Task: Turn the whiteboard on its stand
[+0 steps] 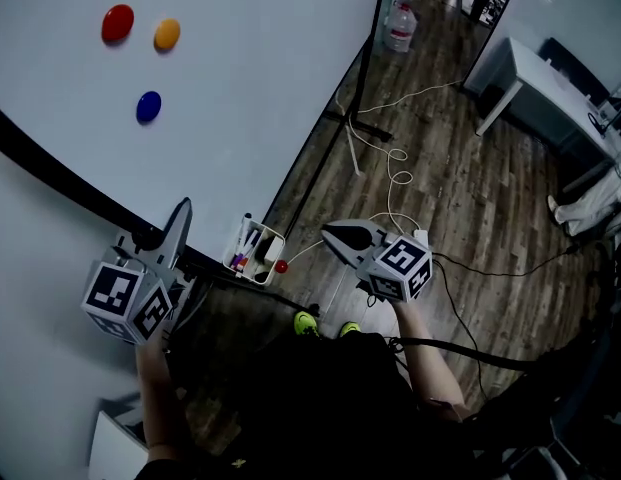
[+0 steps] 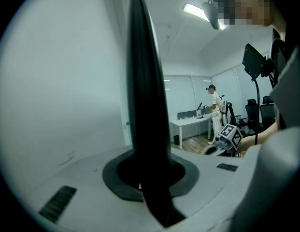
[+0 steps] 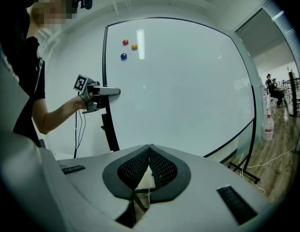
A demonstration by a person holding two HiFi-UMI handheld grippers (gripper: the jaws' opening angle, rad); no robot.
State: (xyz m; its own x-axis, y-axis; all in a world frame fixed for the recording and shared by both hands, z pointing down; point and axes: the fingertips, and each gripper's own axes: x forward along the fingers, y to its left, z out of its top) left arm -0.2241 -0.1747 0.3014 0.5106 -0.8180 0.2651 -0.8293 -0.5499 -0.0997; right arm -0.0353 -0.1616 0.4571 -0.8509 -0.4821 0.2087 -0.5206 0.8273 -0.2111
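Left tool (image 1: 177,223) is narrow, clamped on the black frame edge (image 2: 145,81) of the whiteboard (image 1: 250,98), at its side. Right tool (image 1: 333,235) is pinched together with nothing in it, clear of the board, over the wood floor (image 1: 470,198). Marker holder (image 1: 254,251) sits at the frame between both tools. Whiteboard is on its stand (image 1: 335,108). Red magnet (image 1: 117,22), orange magnet (image 1: 167,34) and blue magnet (image 1: 148,106) are stuck on it. White bench (image 1: 535,78) is well apart, far right.

**Dim cool light, bent edges**

A ceiling lamp (image 2: 195,11) shines above, and a bright streak glares on the whiteboard (image 3: 188,91). The head view is dark at the bottom. Both gripper views curve at the edges, with black corners.
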